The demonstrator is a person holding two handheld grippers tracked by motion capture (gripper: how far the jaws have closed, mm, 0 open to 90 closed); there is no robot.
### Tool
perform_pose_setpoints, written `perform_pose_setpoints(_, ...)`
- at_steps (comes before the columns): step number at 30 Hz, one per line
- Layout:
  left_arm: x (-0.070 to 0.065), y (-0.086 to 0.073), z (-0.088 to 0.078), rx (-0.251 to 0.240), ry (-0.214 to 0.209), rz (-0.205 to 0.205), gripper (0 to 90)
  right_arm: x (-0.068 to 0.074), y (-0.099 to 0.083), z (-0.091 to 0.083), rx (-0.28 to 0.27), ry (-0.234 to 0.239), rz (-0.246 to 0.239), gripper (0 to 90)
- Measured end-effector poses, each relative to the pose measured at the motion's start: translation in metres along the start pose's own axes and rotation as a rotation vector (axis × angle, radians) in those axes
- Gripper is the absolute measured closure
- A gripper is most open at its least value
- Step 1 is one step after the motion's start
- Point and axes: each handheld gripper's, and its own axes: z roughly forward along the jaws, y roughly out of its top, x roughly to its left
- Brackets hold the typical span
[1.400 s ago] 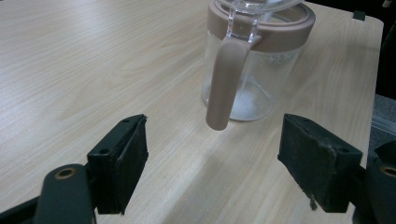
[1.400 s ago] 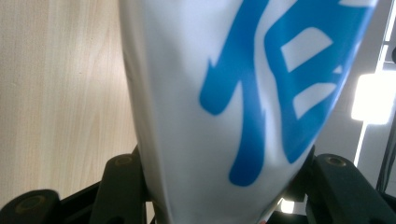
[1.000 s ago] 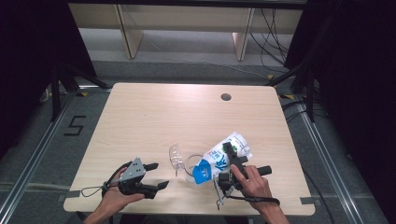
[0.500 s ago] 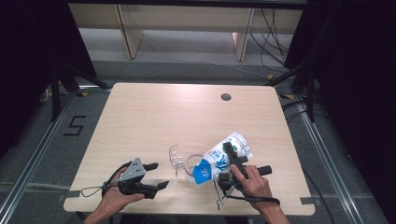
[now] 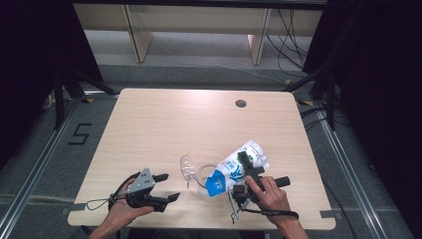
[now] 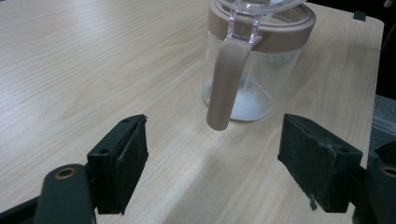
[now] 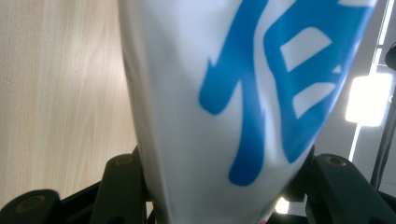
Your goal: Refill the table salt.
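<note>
While your right gripper (image 5: 245, 169) clamps the white-and-blue pouch (image 5: 234, 169) mid-body, the pouch tilts with its blue end over the clear jug (image 5: 195, 172), at 5 o'clock on the table (image 5: 199, 119). Your left gripper (image 5: 161, 186) sits at 7 o'clock, jaws wide, empty, facing the jug's handle (image 6: 224, 79).

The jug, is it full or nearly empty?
Nearly empty: the clear jug shows just a thin white layer at its bottom.
</note>
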Motion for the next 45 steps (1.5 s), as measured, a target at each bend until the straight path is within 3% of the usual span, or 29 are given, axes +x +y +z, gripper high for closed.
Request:
perform_pose_setpoints(7,0.0001,-0.0001,0.0000,-0.001,0.000,-0.001,23.3,0.0011,0.0005,-0.0007,0.004,-0.006,0.012,49.6)
perform_pose_setpoints(9,0.0000,-0.0001,0.0002,-0.001,0.000,-0.001,23.3,-0.0013,0.0009,0.0018,-0.039,-0.034,-0.034,49.6)
perform_pose_setpoints(11,-0.0001,-0.0001,0.0002,0.000,-0.001,-0.001,23.3,0.0026,0.0011,0.0002,-0.016,-0.027,0.014,49.6)
perform_pose_setpoints(23,-0.0001,-0.0002,0.0003,-0.001,-0.001,-0.002,23.3,0.0003,0.0019,-0.0004,-0.013,-0.019,-0.010,49.9)
perform_pose_setpoints(45,-0.0002,-0.0002,0.0002,0.002,-0.001,0.001,23.3,0.0012,0.0019,-0.0008,-0.007,-0.016,0.002,50.2)
